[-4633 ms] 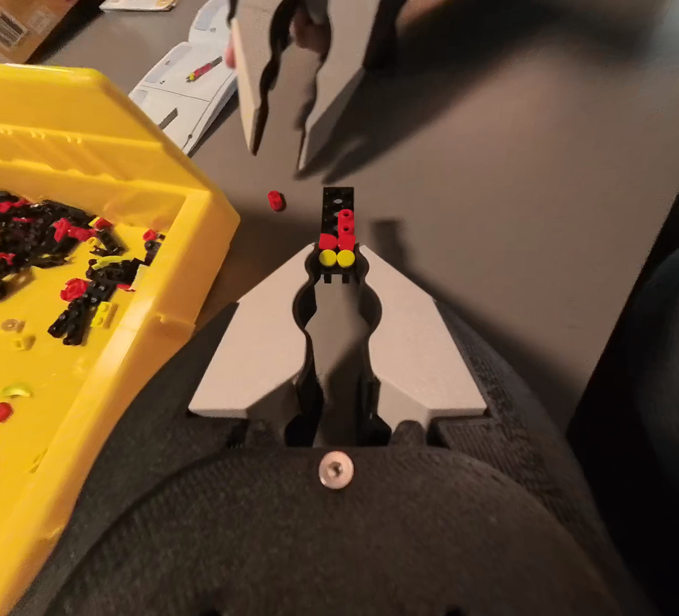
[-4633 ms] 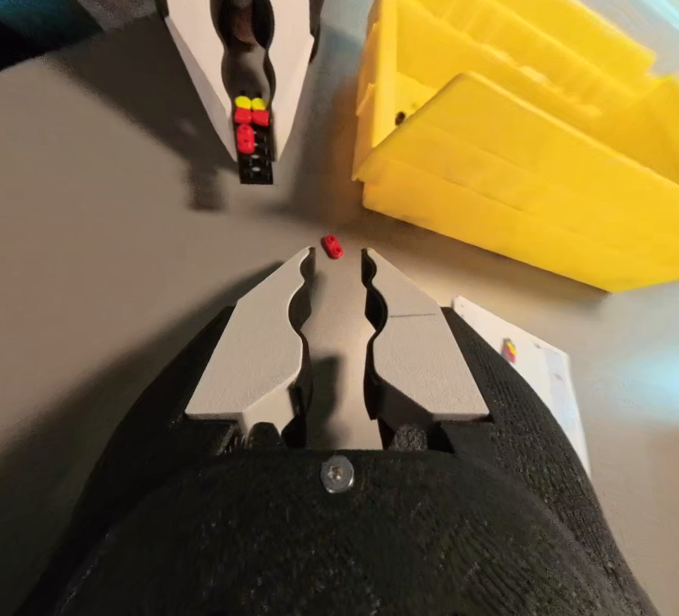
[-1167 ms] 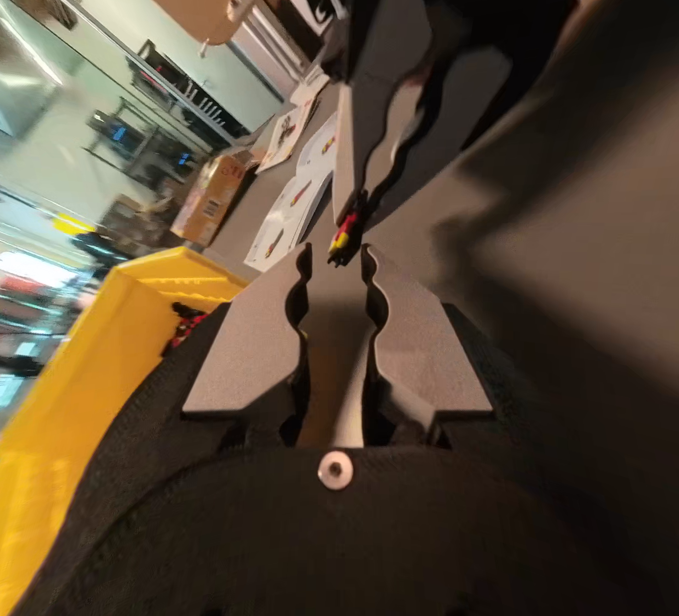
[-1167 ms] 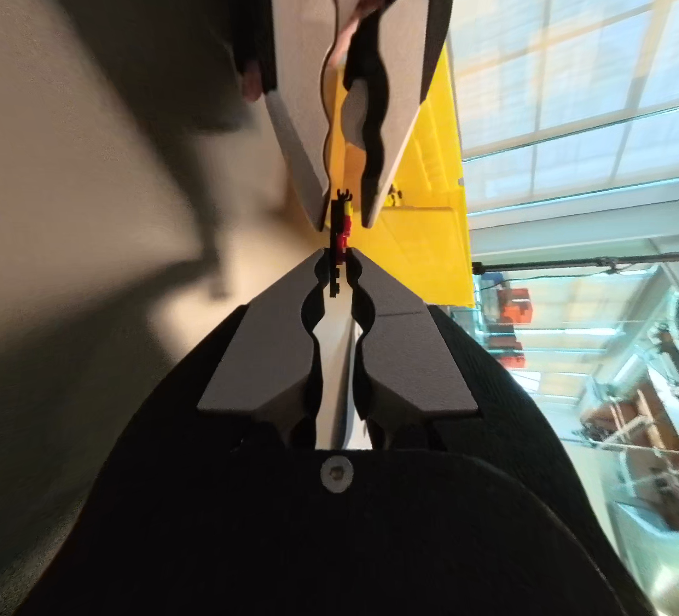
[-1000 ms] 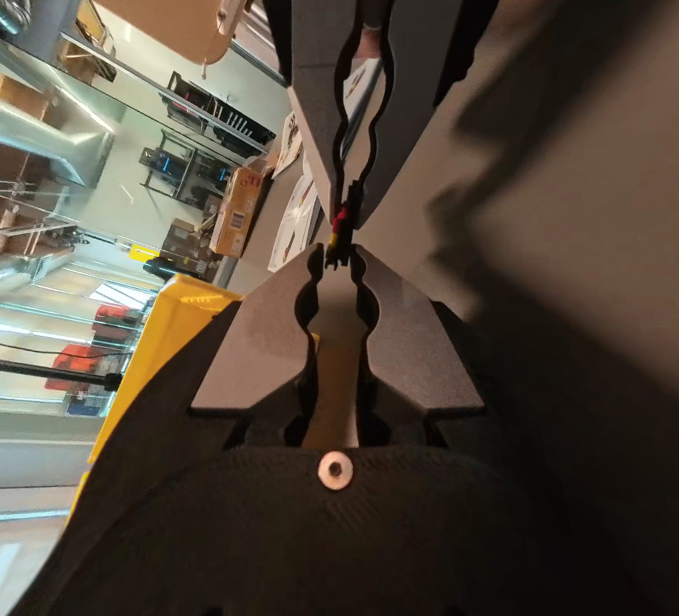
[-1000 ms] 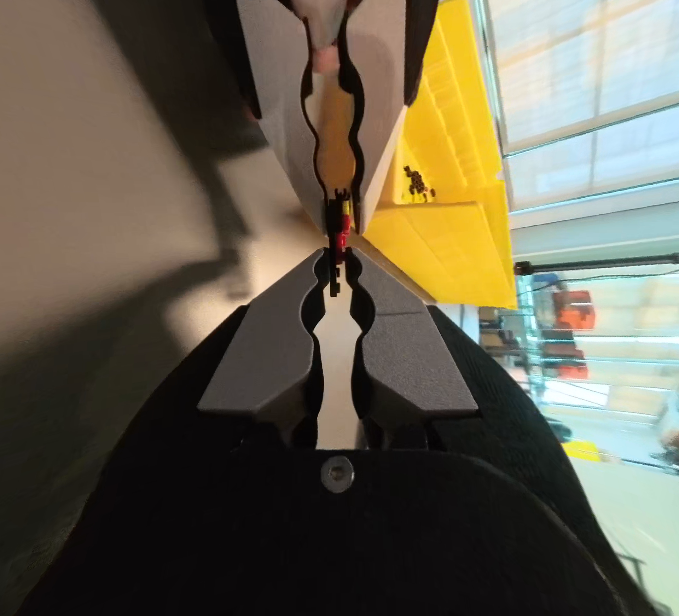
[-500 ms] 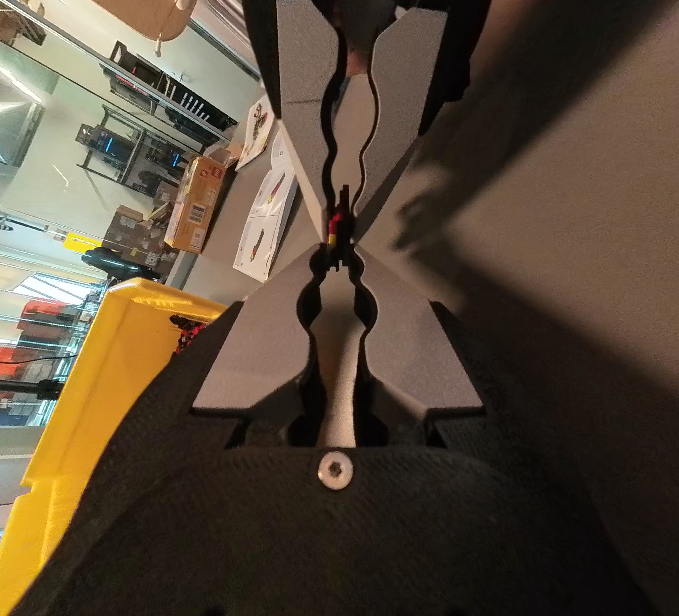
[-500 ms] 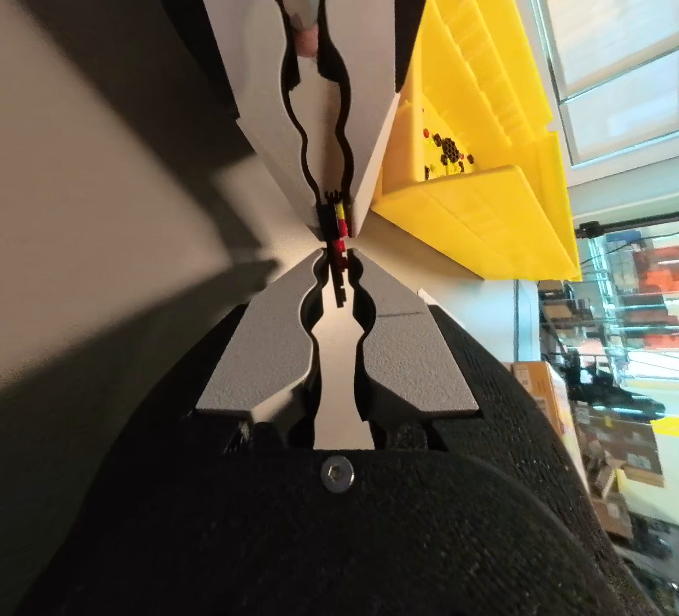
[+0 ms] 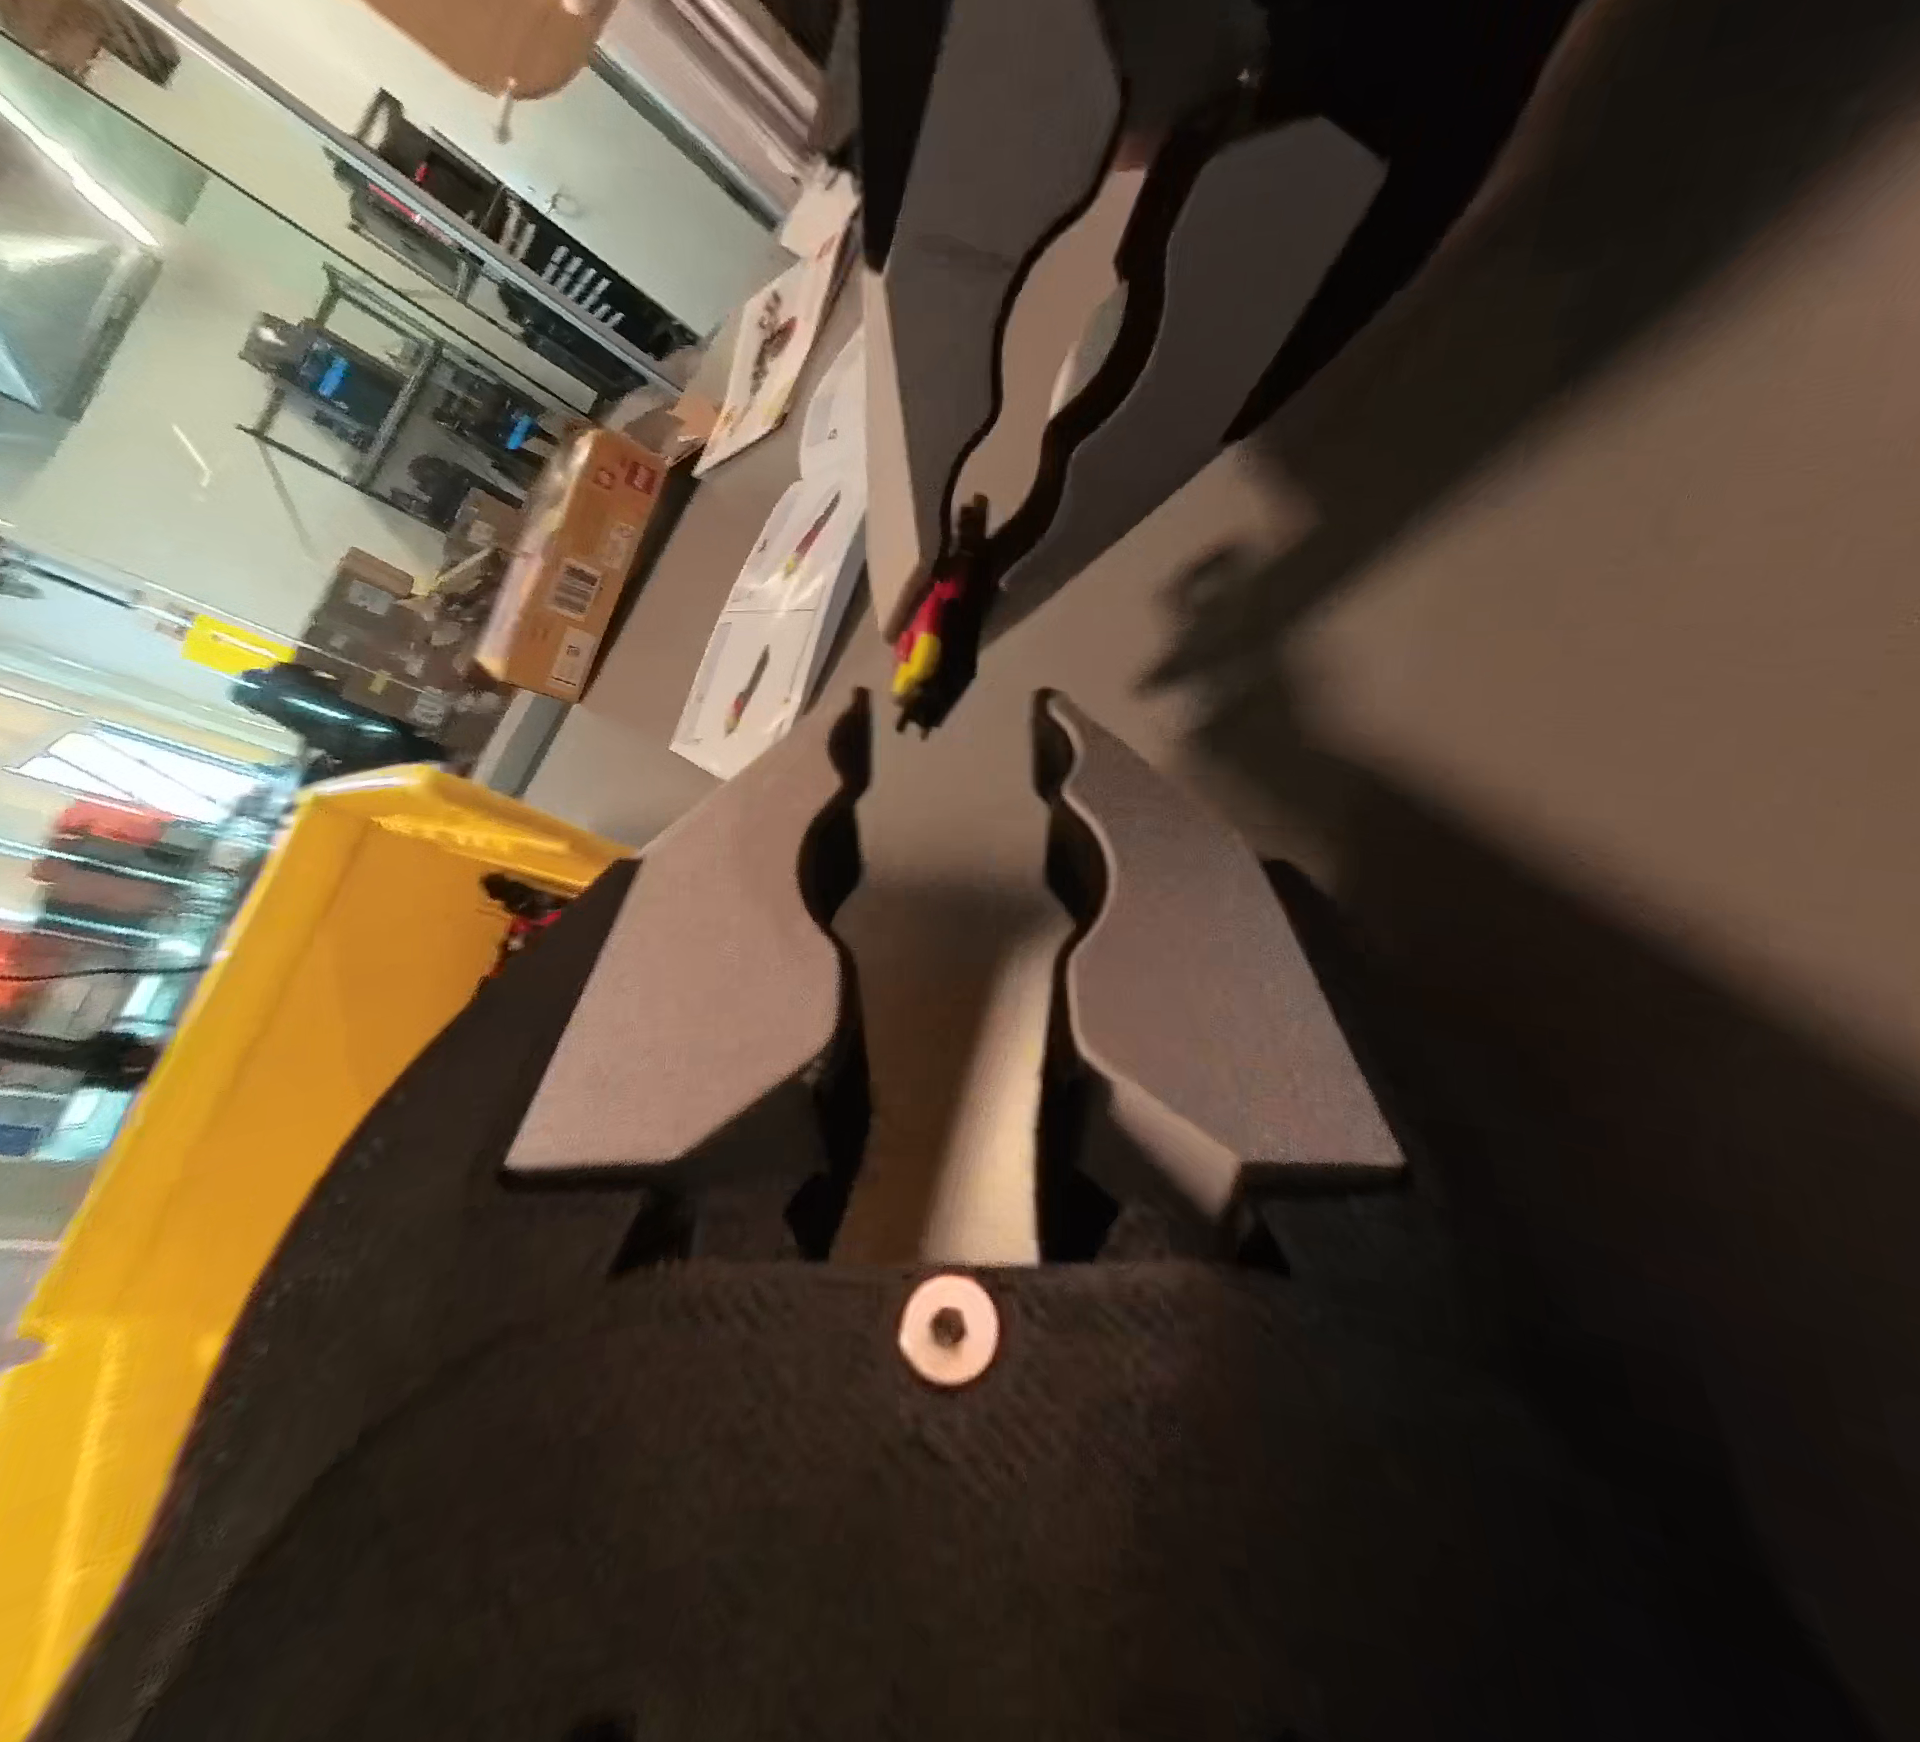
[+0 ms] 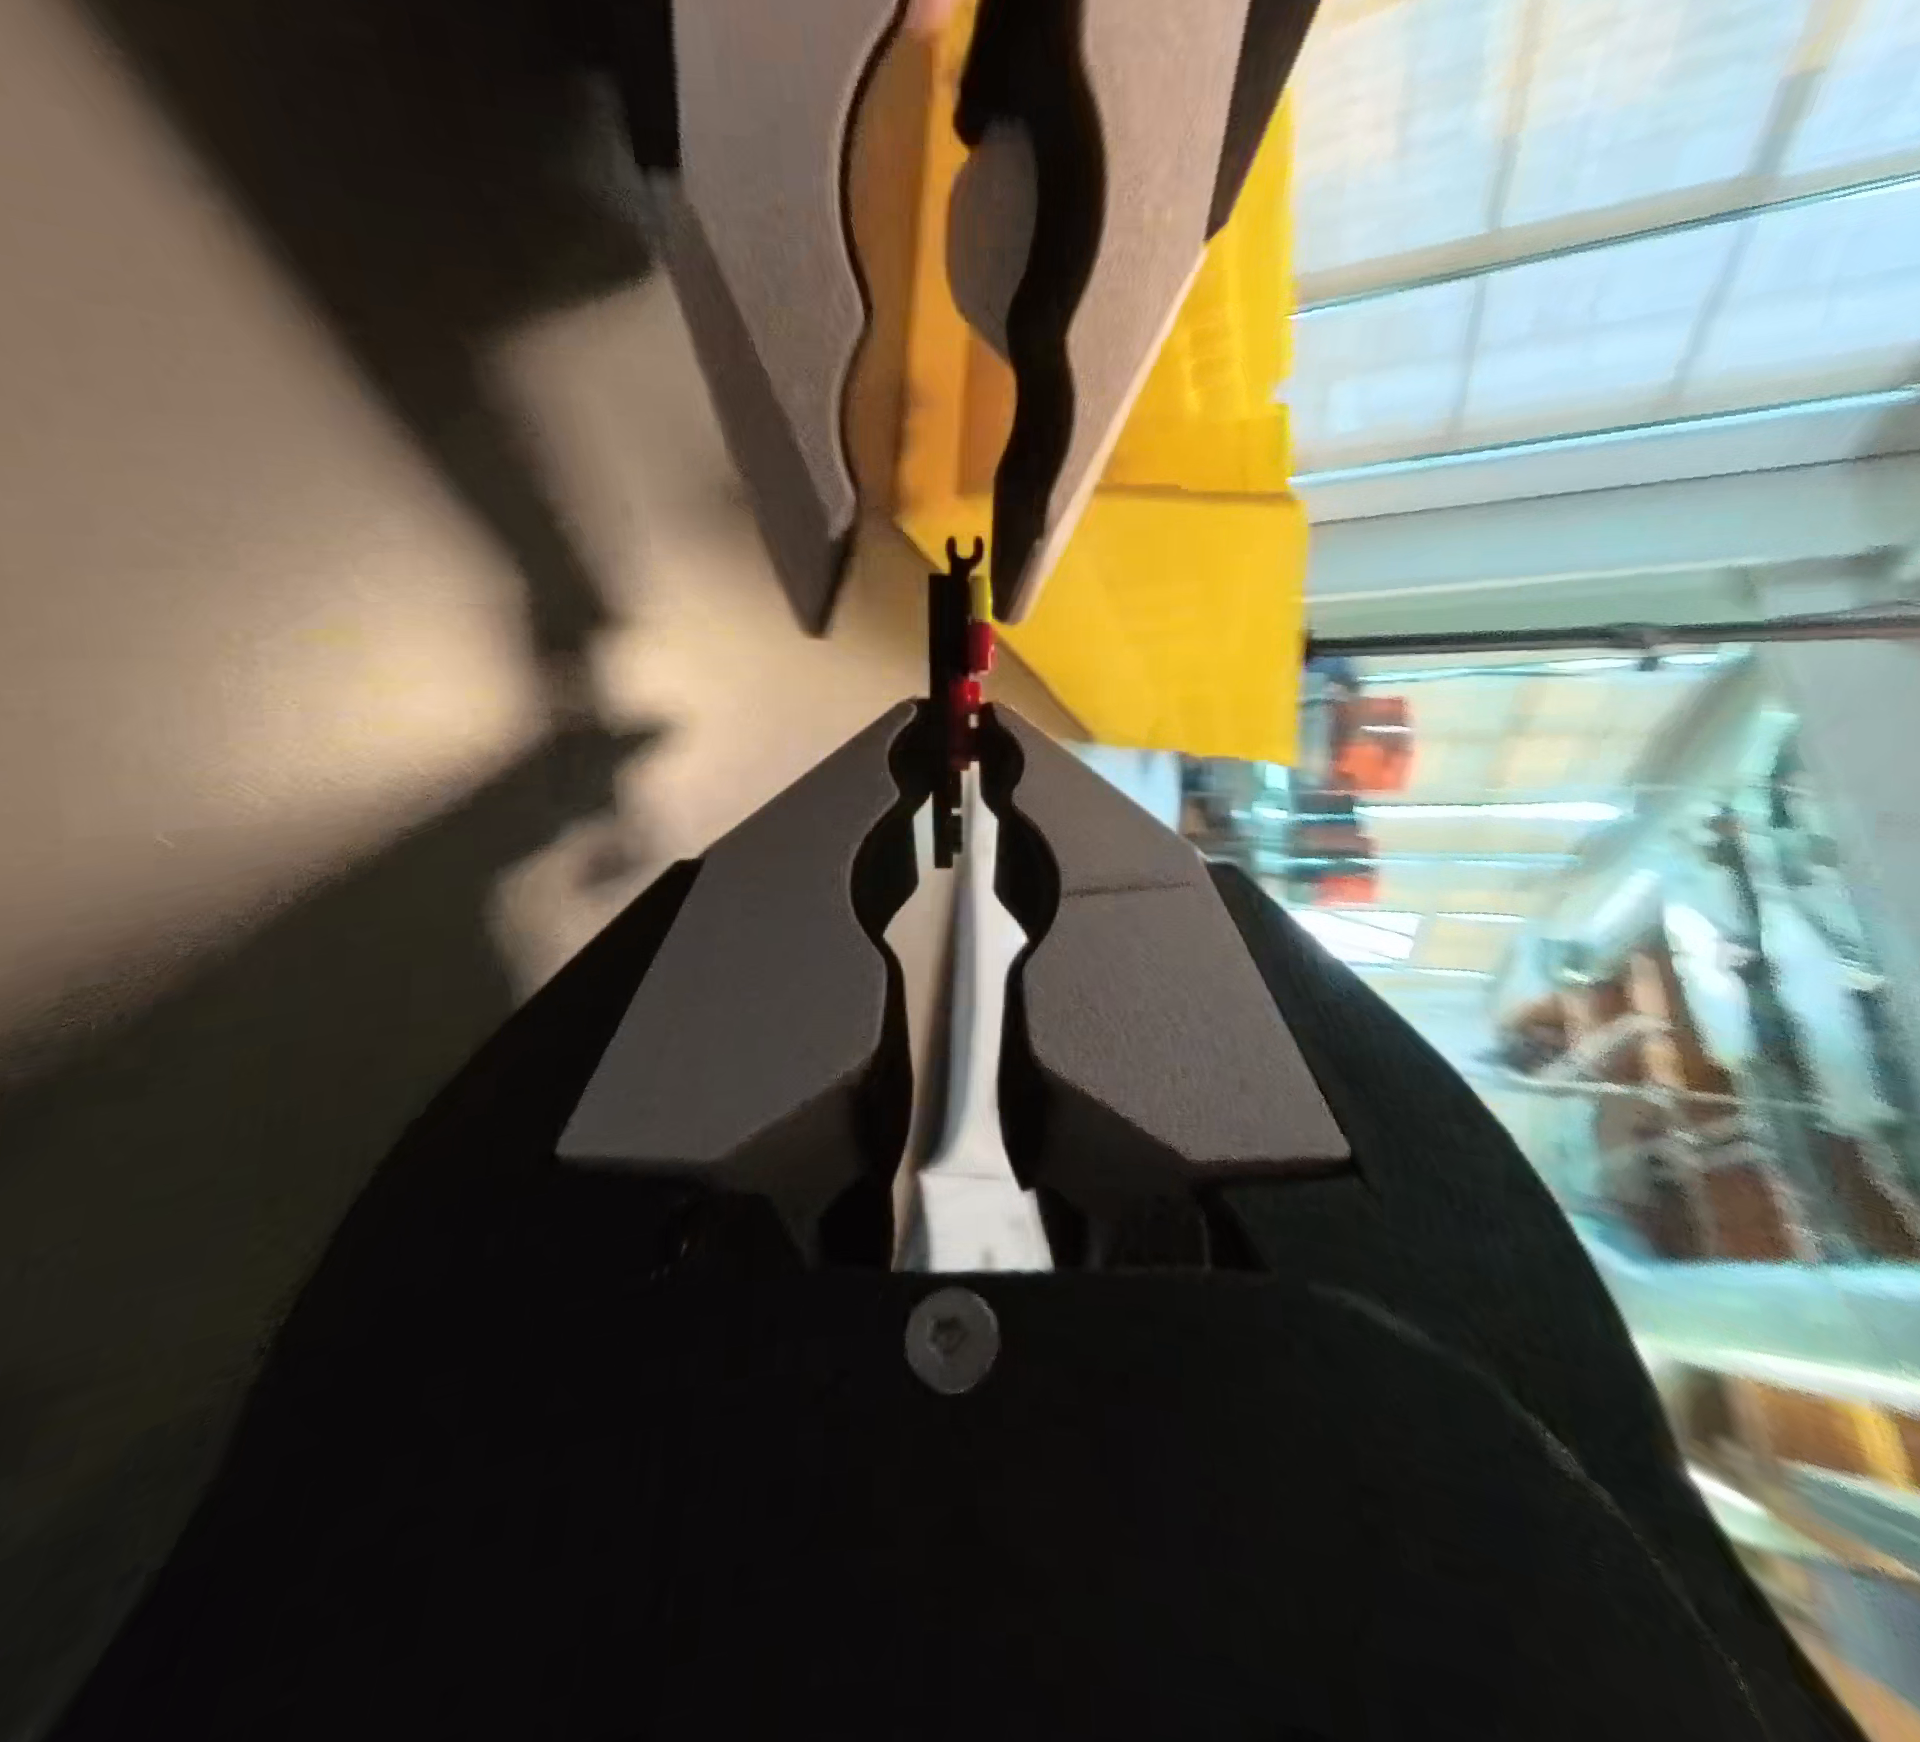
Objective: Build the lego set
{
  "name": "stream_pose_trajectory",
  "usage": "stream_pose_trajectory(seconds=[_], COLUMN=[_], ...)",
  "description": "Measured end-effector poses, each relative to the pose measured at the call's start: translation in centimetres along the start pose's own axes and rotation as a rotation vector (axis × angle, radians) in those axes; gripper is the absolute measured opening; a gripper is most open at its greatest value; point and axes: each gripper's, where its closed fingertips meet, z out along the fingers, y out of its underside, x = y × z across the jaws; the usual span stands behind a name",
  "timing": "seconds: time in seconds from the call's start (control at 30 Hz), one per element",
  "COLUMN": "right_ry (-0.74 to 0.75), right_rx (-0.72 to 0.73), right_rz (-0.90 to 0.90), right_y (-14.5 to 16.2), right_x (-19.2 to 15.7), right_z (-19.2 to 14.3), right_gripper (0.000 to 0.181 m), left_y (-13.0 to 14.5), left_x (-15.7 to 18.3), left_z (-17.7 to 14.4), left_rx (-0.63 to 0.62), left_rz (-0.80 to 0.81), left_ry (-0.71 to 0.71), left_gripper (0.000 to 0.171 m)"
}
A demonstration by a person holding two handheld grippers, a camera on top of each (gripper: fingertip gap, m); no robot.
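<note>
The lego assembly [image 10: 956,643] is a thin black plate with red and yellow pieces on one side, seen edge-on. My right gripper [image 10: 956,718] is shut on its near end and holds it in the air above the grey table [image 9: 1507,705]. My left gripper [image 9: 951,710] is open and empty, its tips just short of the assembly [image 9: 940,627]. In the right wrist view the left gripper [image 10: 916,617] stands open around the assembly's far end without touching it. In the left wrist view the right gripper [image 9: 951,575] comes in from the top. Both views are rolled sideways.
A yellow parts bin [image 9: 260,1017] with loose black and red pieces stands beside the left gripper; it also shows in the right wrist view [image 10: 1174,632]. Instruction sheets [image 9: 769,643] and a cardboard box [image 9: 566,580] lie farther back on the table. Only a small space, under 4 cm, lies between the two pairs of fingers.
Half a second ago both grippers pinched the assembly. My left gripper has opened, let go and drawn back a little. The right gripper keeps hold of it.
</note>
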Motion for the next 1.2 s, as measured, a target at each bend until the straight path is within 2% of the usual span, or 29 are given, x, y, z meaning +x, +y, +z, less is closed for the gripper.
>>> stream_pose_trajectory(seconds=[0.13, 0.3, 0.37, 0.47, 0.63, 0.7, 0.77, 0.87, 1.03, 1.1, 1.2], right_ry=[0.168, 0.256, 0.258, 0.267, 0.272, 0.277, 0.253, 0.252, 0.413, 0.445, 0.481], right_rx=[-0.022, -0.019, -0.021, -0.037, -0.06, -0.055, -0.05, -0.037, -0.023, -0.019, -0.024], right_rz=[-0.084, -0.216, -0.209, -0.209, -0.222, -0.164, -0.035, 0.188, 0.453, 0.565, 0.624], right_y=[0.6, -0.3, -0.3, 0.0, 1.0, 1.8, 3.6, 7.4, 13.0, 14.3, 15.2], right_x=[1.1, 1.0, 0.8, 1.0, 0.8, 0.8, 0.8, 1.4, 4.6, 5.3, 5.9], right_z=[-1.2, -2.5, -2.9, -3.4, -4.1, -4.6, -5.5, -7.8, -11.4, -11.8, -12.2], right_gripper=[0.006, 0.006, 0.006, 0.006, 0.007, 0.012, 0.027, 0.042, 0.043, 0.043, 0.04], left_y=[-1.6, -3.9, -4.4, -4.3, -4.7, -4.6, -3.9, -3.5, -4.3, -4.7, -4.5], left_x=[0.1, 0.2, 0.3, 1.0, 1.4, 1.3, 1.3, 2.6, 4.5, 5.2, 6.2], left_z=[-0.1, -0.1, 0.0, 0.6, 1.6, 2.1, 2.8, 3.8, 5.3, 5.7, 6.1], left_rx=[0.077, 0.171, 0.182, 0.142, 0.109, 0.087, 0.038, -0.015, -0.024, -0.031, -0.061], left_rz=[-0.204, -0.469, -0.495, -0.449, -0.43, -0.431, -0.41, -0.391, -0.322, -0.317, -0.28], left_ry=[0.107, 0.237, 0.25, 0.247, 0.242, 0.235, 0.241, 0.344, 0.514, 0.591, 0.657], left_gripper=[0.044, 0.039, 0.03, 0.02, 0.018, 0.018, 0.018, 0.018, 0.018, 0.018, 0.018])
